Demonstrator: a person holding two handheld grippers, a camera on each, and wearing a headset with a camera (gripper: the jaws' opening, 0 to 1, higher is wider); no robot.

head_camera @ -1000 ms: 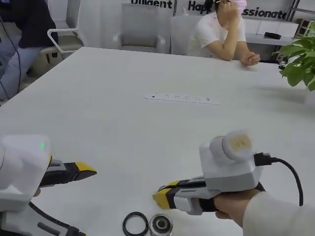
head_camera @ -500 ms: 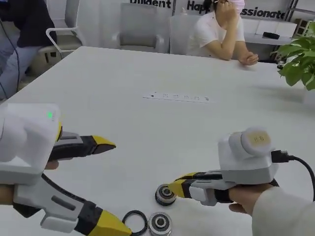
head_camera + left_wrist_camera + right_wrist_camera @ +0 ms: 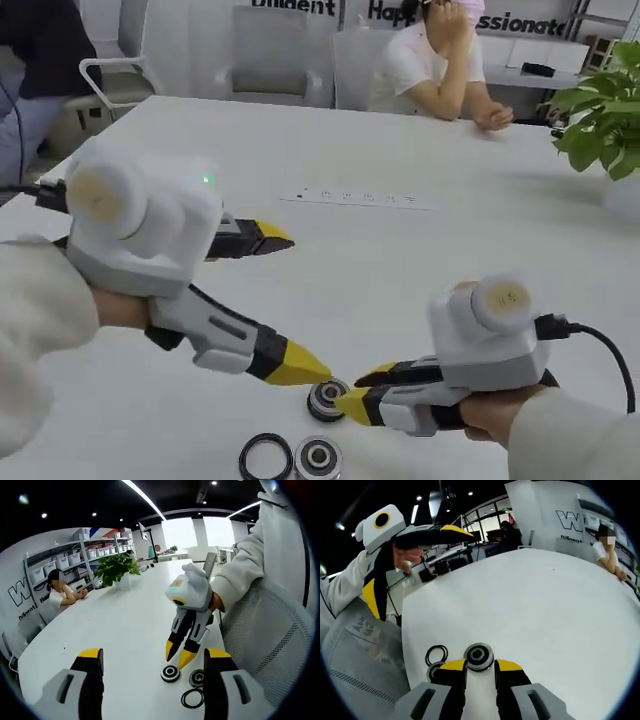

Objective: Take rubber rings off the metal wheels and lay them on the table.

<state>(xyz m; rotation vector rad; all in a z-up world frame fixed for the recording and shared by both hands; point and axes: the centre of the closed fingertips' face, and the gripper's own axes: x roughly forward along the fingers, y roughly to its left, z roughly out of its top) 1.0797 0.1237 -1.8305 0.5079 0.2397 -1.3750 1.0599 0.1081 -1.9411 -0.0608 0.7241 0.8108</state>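
Observation:
A metal wheel (image 3: 327, 397) with its dark rubber ring still on lies flat on the white table (image 3: 400, 260). My right gripper (image 3: 362, 391) is low over the table, its yellow tips closed on this wheel (image 3: 479, 656). My left gripper (image 3: 284, 302) hovers above and to the left, jaws spread wide with nothing between them. Its own view looks down on the right gripper (image 3: 177, 656) and the wheel (image 3: 170, 673). A loose rubber ring (image 3: 266, 457) and a bare wheel (image 3: 318, 458) lie side by side near the front edge.
A flush power strip (image 3: 355, 197) lies in the middle of the table. A person (image 3: 430, 60) sits at the far side, with a potted plant (image 3: 600, 110) at the right edge. Office chairs (image 3: 270, 55) stand behind.
My left gripper has risen and swung in from the lower left towards the wheel, its jaws still wide apart. The right gripper has stayed low at the wheel.

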